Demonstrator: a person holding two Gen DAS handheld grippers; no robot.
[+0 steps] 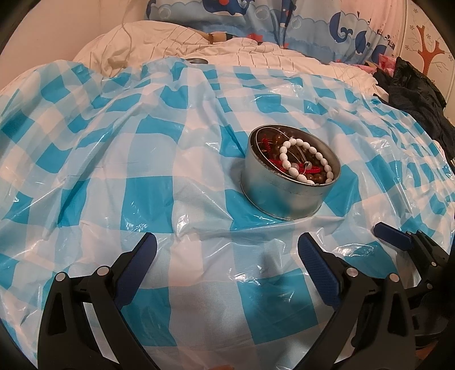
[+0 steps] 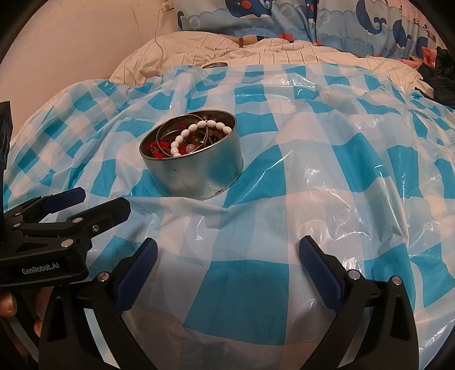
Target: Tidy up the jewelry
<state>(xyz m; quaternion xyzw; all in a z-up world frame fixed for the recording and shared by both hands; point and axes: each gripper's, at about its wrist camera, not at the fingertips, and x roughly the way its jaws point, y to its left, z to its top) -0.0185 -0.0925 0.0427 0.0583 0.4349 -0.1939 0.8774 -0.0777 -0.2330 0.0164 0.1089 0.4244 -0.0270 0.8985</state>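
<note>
A round metal tin stands on a blue-and-white checked plastic sheet. It holds a white bead bracelet, brown beads, red cord and thin wire bangles. My left gripper is open and empty, just in front of and left of the tin. My right gripper is open and empty, in front of and right of the tin. The right gripper's finger shows in the left wrist view. The left gripper shows at the left of the right wrist view.
The sheet lies over a bed with a white striped duvet. A whale-print pillow lies at the back. A small round metal lid lies at the sheet's far edge. Dark clothing is heaped at the right.
</note>
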